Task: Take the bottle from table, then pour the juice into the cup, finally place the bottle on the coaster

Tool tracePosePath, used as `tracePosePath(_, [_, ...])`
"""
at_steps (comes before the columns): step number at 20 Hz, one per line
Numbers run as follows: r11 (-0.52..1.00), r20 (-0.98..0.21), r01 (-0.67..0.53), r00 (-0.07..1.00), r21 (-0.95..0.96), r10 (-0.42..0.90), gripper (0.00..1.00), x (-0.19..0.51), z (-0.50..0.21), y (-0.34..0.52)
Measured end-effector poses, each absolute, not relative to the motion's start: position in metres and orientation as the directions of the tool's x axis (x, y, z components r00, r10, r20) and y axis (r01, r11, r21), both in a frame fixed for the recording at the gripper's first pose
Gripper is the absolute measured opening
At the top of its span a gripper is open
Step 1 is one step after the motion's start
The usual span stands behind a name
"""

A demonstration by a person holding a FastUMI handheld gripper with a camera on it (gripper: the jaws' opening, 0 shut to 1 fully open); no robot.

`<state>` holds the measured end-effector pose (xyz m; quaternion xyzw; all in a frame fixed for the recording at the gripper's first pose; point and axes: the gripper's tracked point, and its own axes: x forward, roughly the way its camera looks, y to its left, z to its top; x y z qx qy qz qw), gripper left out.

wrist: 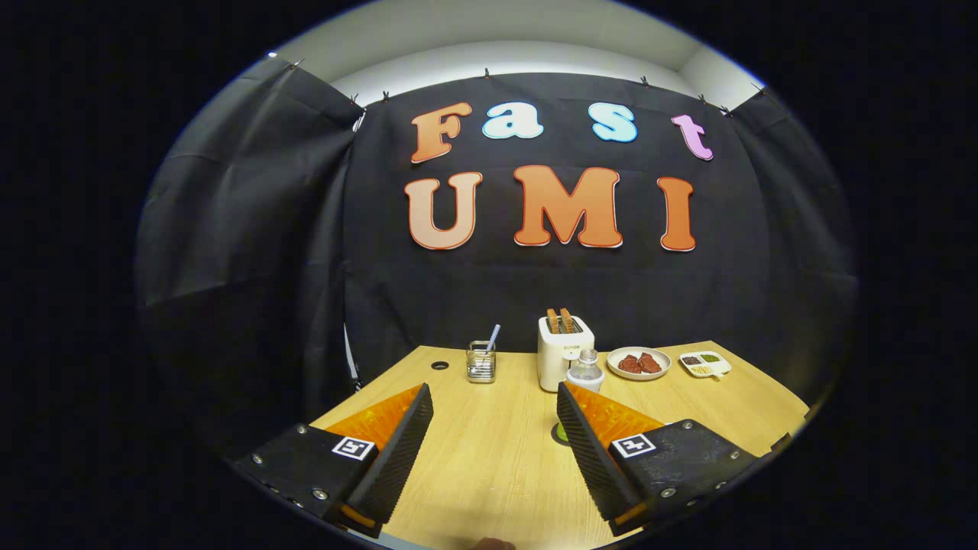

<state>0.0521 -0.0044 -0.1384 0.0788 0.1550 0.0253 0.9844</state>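
The bottle (pixel 586 369) stands upright on the wooden table (pixel 497 451), just past the tip of the right finger (pixel 584 428). It is see-through with a pale cap, and that finger hides its lower part. I cannot tell how much juice is in it. A small bit of green (pixel 560 432) peeks out on the table right beside the same finger. It is too hidden to say what it is.

The gripper (pixel 495 405) is wide open and holds nothing. Bare table lies between its two fingers. The left finger (pixel 405 431) has nothing close to it.

Just behind the bottle, touching or nearly touching it, stands a white toaster (pixel 564 353) with two brown slices sticking out of the top. It is close enough to crowd the bottle from behind.

Further ahead, beyond the gap between the fingers and nearer the left one, is a clear cup (pixel 481 361). A striped straw (pixel 493 337) leans inside it.

Past the right finger, beside the toaster, is a round plate (pixel 639 363) with red pieces of food on it. Next to that sits a small white tray (pixel 705 364) with little heaps of dark, green and pale bits in its parts.
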Motion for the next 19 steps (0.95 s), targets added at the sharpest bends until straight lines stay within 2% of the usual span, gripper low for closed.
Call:
tracePosePath(5, [0.96, -0.17, -0.126, 0.97, 0.252, 0.172, 0.97, 0.022, -0.08, 0.034])
tracePosePath(12, [0.974, -0.042, -0.04, 0.998, 0.225, 0.051, 0.97, -0.004, -0.029, 0.001])
tracePosePath(19, [0.983, -0.003, -0.047, 0.999, 0.178, 0.048, 0.97, -0.016, -0.021, 0.0])
